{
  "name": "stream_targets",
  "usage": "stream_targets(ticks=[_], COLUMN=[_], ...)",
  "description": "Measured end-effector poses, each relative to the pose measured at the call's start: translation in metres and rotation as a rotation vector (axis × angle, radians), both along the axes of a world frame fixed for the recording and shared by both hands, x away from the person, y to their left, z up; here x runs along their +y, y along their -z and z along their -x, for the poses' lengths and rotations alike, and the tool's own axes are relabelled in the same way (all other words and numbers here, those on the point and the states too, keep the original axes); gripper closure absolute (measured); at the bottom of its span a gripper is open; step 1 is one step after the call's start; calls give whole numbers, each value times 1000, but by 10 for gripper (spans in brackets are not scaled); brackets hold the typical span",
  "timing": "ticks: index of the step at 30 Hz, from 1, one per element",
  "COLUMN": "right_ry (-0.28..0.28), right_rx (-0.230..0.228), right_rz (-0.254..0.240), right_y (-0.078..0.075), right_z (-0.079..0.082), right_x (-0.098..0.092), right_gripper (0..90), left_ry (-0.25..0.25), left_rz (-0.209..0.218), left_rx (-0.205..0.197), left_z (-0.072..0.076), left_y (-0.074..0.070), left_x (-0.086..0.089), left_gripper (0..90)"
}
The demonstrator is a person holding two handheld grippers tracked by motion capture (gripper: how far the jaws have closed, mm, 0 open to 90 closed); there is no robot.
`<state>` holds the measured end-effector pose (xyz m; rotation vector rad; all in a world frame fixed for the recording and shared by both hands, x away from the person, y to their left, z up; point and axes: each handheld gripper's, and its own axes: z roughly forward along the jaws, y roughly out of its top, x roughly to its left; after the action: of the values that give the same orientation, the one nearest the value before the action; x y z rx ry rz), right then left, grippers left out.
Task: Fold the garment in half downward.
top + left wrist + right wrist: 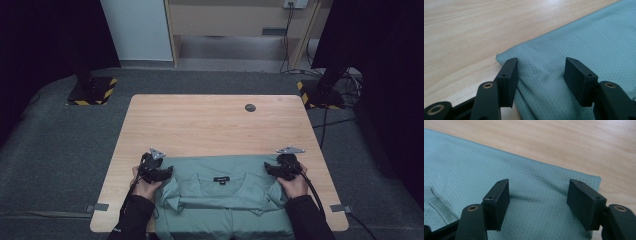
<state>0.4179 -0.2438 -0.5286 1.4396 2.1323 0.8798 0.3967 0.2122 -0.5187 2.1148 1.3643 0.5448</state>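
One grey-green mesh shirt (222, 192) lies folded on the near part of the tabletop (210, 122), collar label facing up, its lower part hanging over the near edge. The left claw (161, 172) sits at the shirt's far left corner, jaws apart with fabric lying between them, the pads not pressing on it; the left gripper view shows that corner (506, 56) beside one jaw. The right claw (276, 170) sits at the far right corner, likewise spread over the cloth (536, 187) without pinching it. The tabletop is pale wood with a dark round cable port (250, 107) near its far edge. Grey carpet (55, 145) surrounds it. Two black stands with yellow-striped bases (92, 91) flank the far corners, cables trail at the far right, and a pale wood cabinet (235, 25) stands against the far wall.
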Motion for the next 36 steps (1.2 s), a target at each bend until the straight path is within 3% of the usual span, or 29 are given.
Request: stream_targets(ticks=[10, 18, 21, 29, 33, 36], right_ry=[50, 70, 65, 62, 68, 84], right_rx=[-71, -70, -14, -67, -64, -48], right_rz=[-30, -31, -3, -29, -43, -59], right_y=[7, 7, 2, 7, 7, 5], right_z=[-15, -23, -37, -60, -60, -59], right_x=[0, -4, 1, 1, 0, -4], right_gripper=[344, 354, 340, 333, 333, 276], left_ry=[-4, -3, -8, -30, -27, -55], left_rz=[-4, 2, 2, 29, 38, 50], left_rx=[11, -1, -5, 3, -16, 16], left_z=[-40, -48, -50, -68, -71, -71], left_y=[0, 1, 2, 3, 5, 4], left_x=[2, 2, 3, 12, 13, 16], left_gripper=[424, 405, 392, 335, 328, 296])
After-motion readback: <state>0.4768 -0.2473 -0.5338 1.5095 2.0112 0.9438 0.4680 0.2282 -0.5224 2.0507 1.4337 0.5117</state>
